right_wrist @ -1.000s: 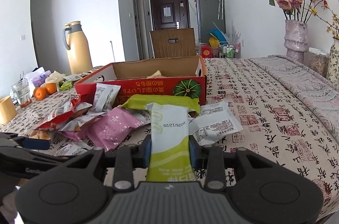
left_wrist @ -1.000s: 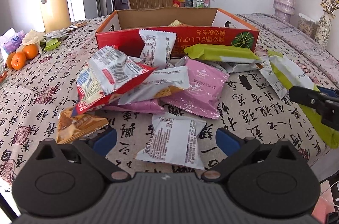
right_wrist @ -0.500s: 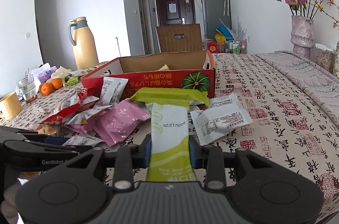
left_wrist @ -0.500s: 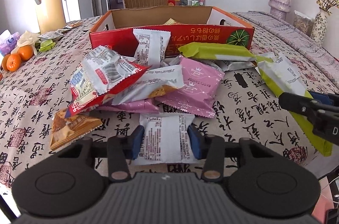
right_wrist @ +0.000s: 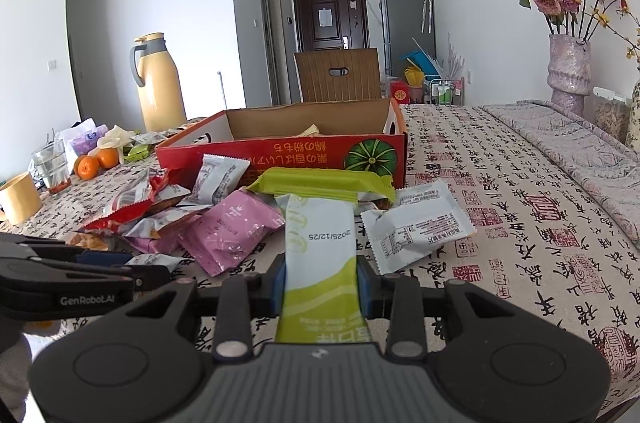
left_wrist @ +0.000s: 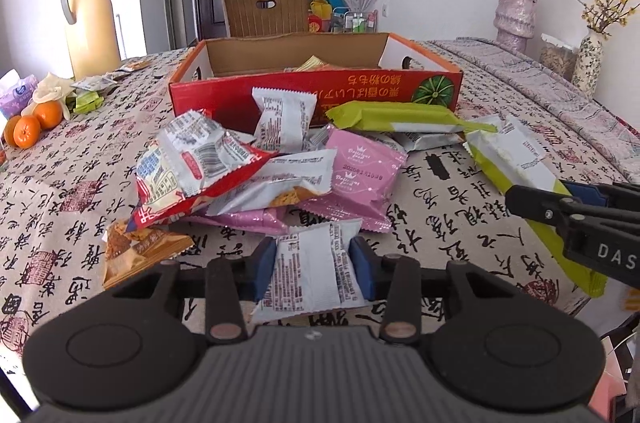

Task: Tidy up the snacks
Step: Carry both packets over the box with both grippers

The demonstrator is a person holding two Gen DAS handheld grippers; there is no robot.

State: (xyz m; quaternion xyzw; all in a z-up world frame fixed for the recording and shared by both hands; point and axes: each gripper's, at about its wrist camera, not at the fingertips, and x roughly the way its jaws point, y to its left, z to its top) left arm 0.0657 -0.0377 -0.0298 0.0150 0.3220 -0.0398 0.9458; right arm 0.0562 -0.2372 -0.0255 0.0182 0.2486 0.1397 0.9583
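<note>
A white snack packet (left_wrist: 310, 275) lies at the near edge of the patterned tablecloth. My left gripper (left_wrist: 313, 265) is closing on it, its blue pads pressing both sides. My right gripper (right_wrist: 320, 283) is shut on a green-and-white bar packet (right_wrist: 320, 243), held just above the cloth to the right of the pile. Behind lie a pink packet (left_wrist: 360, 175), a red-and-white packet (left_wrist: 192, 163), a green bar (left_wrist: 396, 117) and an orange packet (left_wrist: 140, 247). The open red cardboard box (left_wrist: 312, 91) stands behind the pile with a few snacks inside.
A yellow thermos (left_wrist: 90, 19) and oranges (left_wrist: 36, 123) sit at the far left. A flower vase (left_wrist: 514, 11) stands at the far right. A paper cup (right_wrist: 18, 197) and a glass (right_wrist: 50, 163) are at the left edge. Another white packet (right_wrist: 416, 223) lies right of the pile.
My left gripper's jaws went from wide apart to closed on the white packet. The right gripper and its green-and-white bar have stayed put.
</note>
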